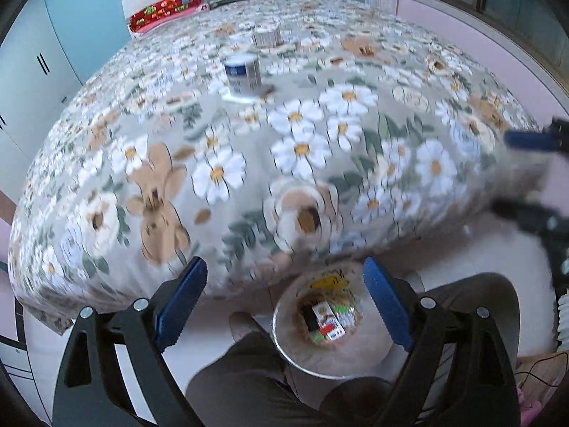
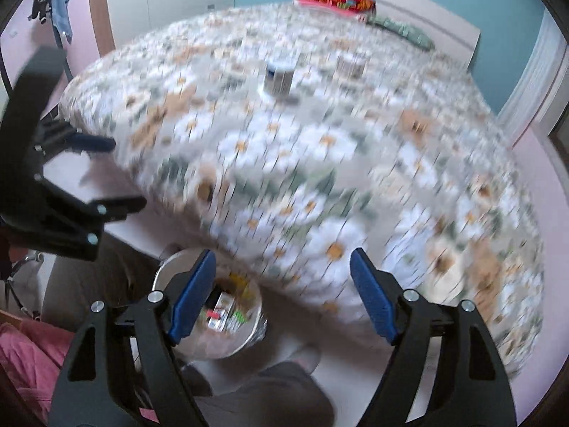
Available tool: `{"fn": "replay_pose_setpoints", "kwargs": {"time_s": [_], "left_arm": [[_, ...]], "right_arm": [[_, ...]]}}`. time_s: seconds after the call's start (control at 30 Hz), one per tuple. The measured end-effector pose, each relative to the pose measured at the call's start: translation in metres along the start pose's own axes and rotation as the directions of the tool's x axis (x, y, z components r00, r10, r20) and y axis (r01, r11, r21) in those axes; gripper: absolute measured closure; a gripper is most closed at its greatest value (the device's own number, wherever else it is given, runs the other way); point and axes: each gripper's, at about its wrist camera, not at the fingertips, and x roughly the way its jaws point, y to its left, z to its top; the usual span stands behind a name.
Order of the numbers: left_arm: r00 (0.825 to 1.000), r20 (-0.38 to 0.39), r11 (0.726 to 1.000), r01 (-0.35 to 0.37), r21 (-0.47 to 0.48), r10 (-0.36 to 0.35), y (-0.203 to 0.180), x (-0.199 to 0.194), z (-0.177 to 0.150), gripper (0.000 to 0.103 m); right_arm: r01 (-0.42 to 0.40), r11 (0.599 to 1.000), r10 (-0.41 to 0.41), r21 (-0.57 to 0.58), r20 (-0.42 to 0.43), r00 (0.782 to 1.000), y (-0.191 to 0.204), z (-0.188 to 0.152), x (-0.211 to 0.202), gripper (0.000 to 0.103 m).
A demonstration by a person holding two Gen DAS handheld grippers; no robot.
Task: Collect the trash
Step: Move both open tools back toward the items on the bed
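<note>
Trash already fills the bin (image 1: 330, 323) at the bed's (image 1: 249, 163) near edge, so both tongs, left (image 1: 284, 302) and right (image 2: 282, 295), hang released and empty, while the can (image 1: 243, 74) waits mid-bed.

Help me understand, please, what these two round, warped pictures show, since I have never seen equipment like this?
There is no robot here: a person holds a hand-operated gripper in each hand, each with a fisheye camera looking along its two blue-padded fingers. One picture comes from the left gripper, the other from the right gripper. Both are open and hold nothing.

Ahead lies a bed with a daisy-print cover. On it stand a small blue-and-white container and, farther back, a smaller striped item too blurred to identify.

On the floor at the foot of the bed sits a round trash bin already holding small packets. The person's trousered legs show beside it. The right picture is motion-blurred.
</note>
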Motion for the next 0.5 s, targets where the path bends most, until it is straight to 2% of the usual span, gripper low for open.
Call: {"fn": "replay_pose_setpoints", "kwargs": {"time_s": [0.27, 0.5], "left_arm": [[1.000, 0.021, 1.000, -0.012, -0.011, 0.012, 0.013, 0.009, 0.042, 0.012], [1.000, 0.025, 1.000, -0.018, -0.025, 0.019, 0.024, 0.033, 0.084, 0.012]], "right_arm": [[0.007, 1.000, -0.008, 0.007, 0.105, 0.994, -0.037, 0.065, -0.018, 0.022], [-0.008, 0.999, 0.012, -0.033, 0.129, 0.992, -0.073, 0.122, 0.004, 0.022]]}}
